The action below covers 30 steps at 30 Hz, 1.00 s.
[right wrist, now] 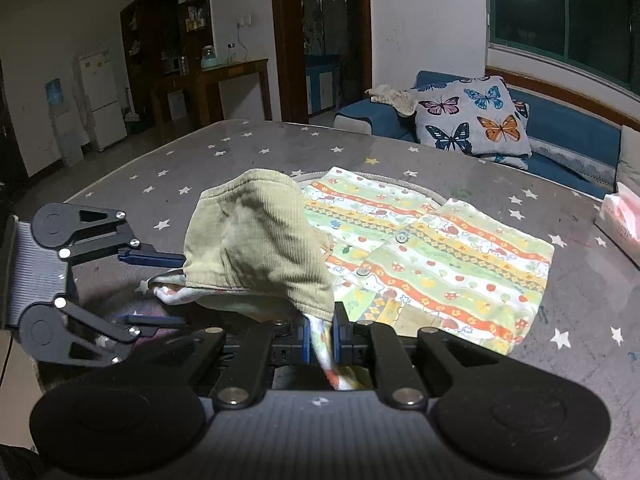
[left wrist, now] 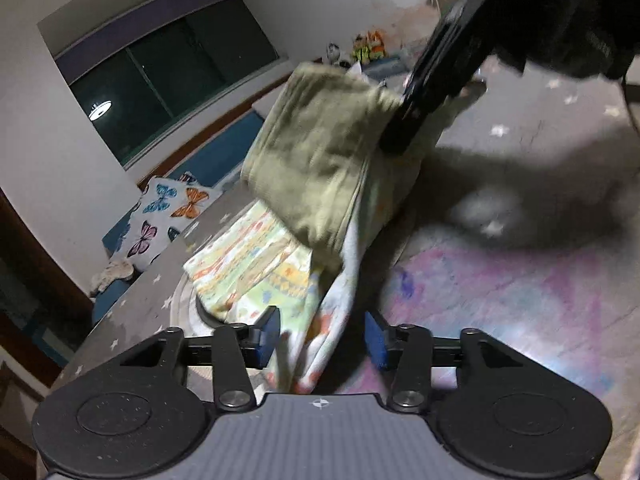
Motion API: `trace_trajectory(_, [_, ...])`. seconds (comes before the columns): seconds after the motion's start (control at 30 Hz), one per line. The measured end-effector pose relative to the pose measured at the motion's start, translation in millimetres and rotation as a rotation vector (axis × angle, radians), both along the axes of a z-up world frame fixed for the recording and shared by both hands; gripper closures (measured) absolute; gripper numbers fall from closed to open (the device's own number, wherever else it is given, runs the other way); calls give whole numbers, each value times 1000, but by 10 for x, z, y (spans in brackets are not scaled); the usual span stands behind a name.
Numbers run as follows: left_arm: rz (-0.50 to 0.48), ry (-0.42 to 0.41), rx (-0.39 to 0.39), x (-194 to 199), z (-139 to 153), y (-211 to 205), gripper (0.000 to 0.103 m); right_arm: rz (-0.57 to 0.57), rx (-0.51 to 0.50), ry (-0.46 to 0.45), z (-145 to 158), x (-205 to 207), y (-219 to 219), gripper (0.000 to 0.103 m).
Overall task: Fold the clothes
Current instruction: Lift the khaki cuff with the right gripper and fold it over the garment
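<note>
A small patterned shirt point(right wrist: 440, 252) with green, orange and white stripes and an olive corduroy collar point(right wrist: 256, 248) lies on the star-print table point(right wrist: 200, 168). My right gripper point(right wrist: 320, 336) is shut on the shirt's collar edge and lifts it off the table. My left gripper point(left wrist: 322, 340) is open, with shirt fabric point(left wrist: 320, 320) hanging between its fingers. In the right wrist view the left gripper point(right wrist: 156, 288) stands to the left of the lifted collar, jaws apart. In the left wrist view the right gripper point(left wrist: 404, 136) pinches the olive collar point(left wrist: 316, 160) from above.
A blue sofa point(right wrist: 568, 128) with a butterfly cushion point(right wrist: 476, 116) runs behind the table under a dark window. A pink tissue pack point(right wrist: 620, 216) lies at the table's right edge. A pink and purple mat point(left wrist: 500, 300) covers part of the table near me.
</note>
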<state>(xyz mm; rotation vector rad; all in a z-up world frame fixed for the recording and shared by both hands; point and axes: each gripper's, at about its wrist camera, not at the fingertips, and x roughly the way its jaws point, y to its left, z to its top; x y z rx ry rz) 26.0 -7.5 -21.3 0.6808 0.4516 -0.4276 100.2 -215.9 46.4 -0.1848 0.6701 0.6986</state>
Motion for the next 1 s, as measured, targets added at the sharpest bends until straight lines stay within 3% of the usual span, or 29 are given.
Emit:
trace_trajectory(0.2, [20,-20,43,22,-28,174,93,-10,7,-15,-20,-58,-19,95])
trace_trajectory(0.53, [21,-47,-20,-222,227,218,95,-15,45,-21,-55,-298,-86,99])
trace_trajectory(0.8, [-13,-48,-45,-883,738,279,95,81,81,-16,327,-912,-266,99])
trace_trajectory(1.0, [-2,-83,-72,-752,946,295,95,83,63,-61,532,-882,-227,99])
